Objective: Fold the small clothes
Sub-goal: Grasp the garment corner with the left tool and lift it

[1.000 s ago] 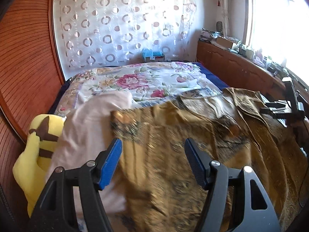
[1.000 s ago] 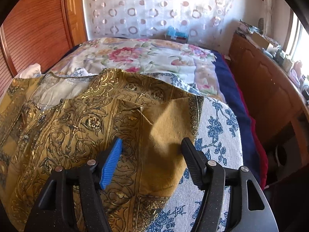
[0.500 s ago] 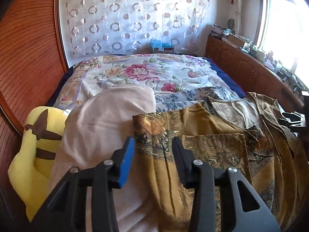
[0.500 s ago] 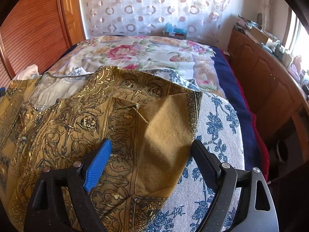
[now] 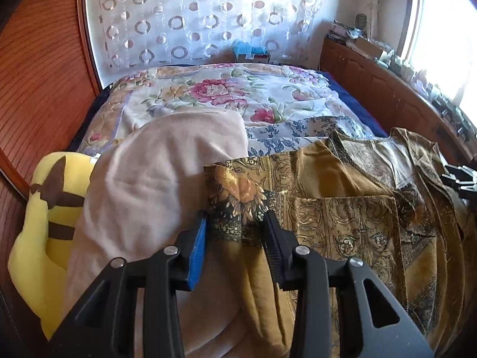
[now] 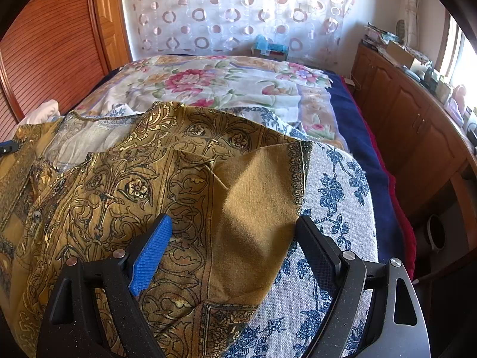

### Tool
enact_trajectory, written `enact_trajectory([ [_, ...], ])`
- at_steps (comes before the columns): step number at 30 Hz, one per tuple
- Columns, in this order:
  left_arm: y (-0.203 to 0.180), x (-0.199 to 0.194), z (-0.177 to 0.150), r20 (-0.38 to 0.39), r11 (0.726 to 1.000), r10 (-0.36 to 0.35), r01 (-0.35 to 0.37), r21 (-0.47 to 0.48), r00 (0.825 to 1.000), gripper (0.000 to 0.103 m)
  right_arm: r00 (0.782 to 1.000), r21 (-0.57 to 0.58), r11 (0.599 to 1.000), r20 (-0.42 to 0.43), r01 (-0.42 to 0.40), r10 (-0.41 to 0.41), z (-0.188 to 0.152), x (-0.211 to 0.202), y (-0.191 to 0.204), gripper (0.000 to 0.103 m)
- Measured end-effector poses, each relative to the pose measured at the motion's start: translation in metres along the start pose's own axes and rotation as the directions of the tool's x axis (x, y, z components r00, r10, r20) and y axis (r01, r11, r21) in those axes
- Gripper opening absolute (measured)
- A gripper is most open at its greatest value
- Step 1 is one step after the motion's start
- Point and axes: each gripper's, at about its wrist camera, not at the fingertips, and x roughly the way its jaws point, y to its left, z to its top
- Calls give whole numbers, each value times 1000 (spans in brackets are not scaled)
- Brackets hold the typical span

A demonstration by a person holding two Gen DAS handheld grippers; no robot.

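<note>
A gold patterned garment (image 5: 342, 223) lies spread on a white cloth with blue flowers (image 6: 337, 185) on the bed. My left gripper (image 5: 235, 217) is at the garment's left edge, where a dark flowered border is bunched between its narrowed jaws, which press on it from both sides. In the right wrist view the garment (image 6: 134, 179) has a corner folded over, showing its plain mustard underside. My right gripper (image 6: 233, 219) stands wide open over that folded corner, and the fabric lies loose under it.
A pale pink cloth (image 5: 155, 179) and a yellow plush toy (image 5: 44, 208) lie left of the garment. A flowered bedspread (image 5: 214, 95) covers the far half of the bed. Wooden cabinets (image 6: 417, 125) run along the right side, and a wooden wall panel (image 5: 35, 74) along the left.
My left gripper moved left to the garment's edge and its jaws narrowed onto the border. My right gripper's jaws spread wider while the hand stayed in place.
</note>
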Motion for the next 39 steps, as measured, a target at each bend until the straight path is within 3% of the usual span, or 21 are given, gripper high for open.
enact_trajectory([
  [2,-3,-1,-1,6,1000,9,-9,23,1000,35,1000,0,1000,0,0,0,0,0,0,86],
  [3,-6,-3,-1,19,999,10,-11,40,1000,17,1000,0,1000,0,0,0,0,0,0,86],
  [4,-11,-7,-2,39,998,3,-5,62,999,6,1000,0,1000,0,0,0,0,0,0,86],
  [16,-49,-51,-2,130,989,-109,94,115,985,3,1000,1,1000,0,-1,1,0,0,0,87],
  [23,-54,-37,-15,102,990,-99,88,110,990,3,999,-25,999,-24,-34,34,1,-1,1,87],
  [31,-56,-38,-17,114,991,-90,77,112,989,3,1000,20,1000,-11,-17,17,15,-11,-22,85],
  [36,-54,-38,-18,121,990,-101,88,109,987,1,998,37,999,-53,-27,29,20,8,-29,74],
  [39,-61,-48,-20,143,987,-119,100,129,983,1,999,1,999,-35,-36,36,20,8,-24,43],
])
